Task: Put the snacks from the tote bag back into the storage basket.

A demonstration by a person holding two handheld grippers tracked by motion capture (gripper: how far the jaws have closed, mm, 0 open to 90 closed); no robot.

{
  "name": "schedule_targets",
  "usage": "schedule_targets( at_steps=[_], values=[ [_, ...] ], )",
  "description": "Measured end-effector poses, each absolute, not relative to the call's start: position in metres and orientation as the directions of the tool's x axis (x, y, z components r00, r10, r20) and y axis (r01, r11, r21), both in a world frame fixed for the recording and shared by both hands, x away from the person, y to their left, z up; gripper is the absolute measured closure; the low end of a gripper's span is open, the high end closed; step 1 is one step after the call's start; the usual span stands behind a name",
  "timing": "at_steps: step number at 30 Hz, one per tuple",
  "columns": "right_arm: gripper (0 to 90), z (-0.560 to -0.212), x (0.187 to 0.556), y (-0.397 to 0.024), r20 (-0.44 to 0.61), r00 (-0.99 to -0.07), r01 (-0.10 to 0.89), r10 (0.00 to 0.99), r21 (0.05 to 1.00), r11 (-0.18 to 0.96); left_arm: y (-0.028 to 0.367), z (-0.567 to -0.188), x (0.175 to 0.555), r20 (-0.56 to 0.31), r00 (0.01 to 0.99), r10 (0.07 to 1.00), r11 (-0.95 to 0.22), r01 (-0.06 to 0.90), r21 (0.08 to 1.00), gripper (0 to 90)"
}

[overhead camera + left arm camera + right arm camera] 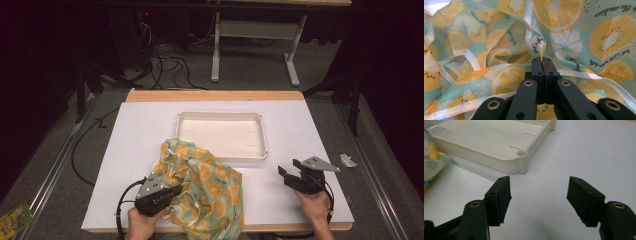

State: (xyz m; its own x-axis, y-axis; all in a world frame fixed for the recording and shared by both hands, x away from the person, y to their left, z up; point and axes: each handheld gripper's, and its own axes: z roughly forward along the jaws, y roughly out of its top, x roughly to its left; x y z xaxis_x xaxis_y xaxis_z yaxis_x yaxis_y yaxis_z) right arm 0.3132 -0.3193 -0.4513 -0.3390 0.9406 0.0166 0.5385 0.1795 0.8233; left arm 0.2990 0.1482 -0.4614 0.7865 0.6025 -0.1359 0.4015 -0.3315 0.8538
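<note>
The bench [300, 125] carries a white sheet under dim lighting, with a dark floor and cables beyond it.

Nearest the person, the left gripper [172, 191] sits at the near edge of the bench. In the left gripper view its fingers [539, 68] are fully closed on a pinched fold of the citrus-print cloth [205, 187]. The cloth lies crumpled on the near half of the bench, its far edge touching the near rim of the tray [260, 131].

To the right, well apart from the cloth, the right gripper [290, 169] hovers above bare bench. Its fingers [499, 197] stand wide apart and hold nothing.

Farther back, the cream plastic tray is empty.

Judged risks:
- The left grip holds only a thin ridge of fabric. A sharp pull may strip the fold out of the fingers.
- With only one corner gripped, lifting may drag the bunched cloth against the tray rim and shift the tray.
- If the right gripper closes on several layers, the cloth may not spread.
</note>
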Motion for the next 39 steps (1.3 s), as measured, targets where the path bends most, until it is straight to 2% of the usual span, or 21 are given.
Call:
schedule_targets(
  at_steps=[8, 16, 39],
  values=[
    [36.8, -0.45, 0.312, -0.307, 0.038, -0.393, 0.552, 0.919, 0.809, 0.202, 0.146, -0.461, 0.3, -0.135, 0.791, 0.596, -0.339, 0.401, 0.851, 89.8],
    [36.7, -0.441, 0.304, -0.288, 0.028, -0.458, 0.533, 0.888, 0.809, 0.249, 0.144, -0.461, 0.299, -0.129, 0.792, 0.597, -0.343, 0.397, 0.851, 89.9],
    [36.6, -0.412, 0.283, -0.248, 0.054, -0.584, 0.472, 0.81, 0.834, 0.285, 0.143, -0.456, 0.296, -0.107, 0.795, 0.598, -0.337, 0.37, 0.866, 89.9]
  ],
)
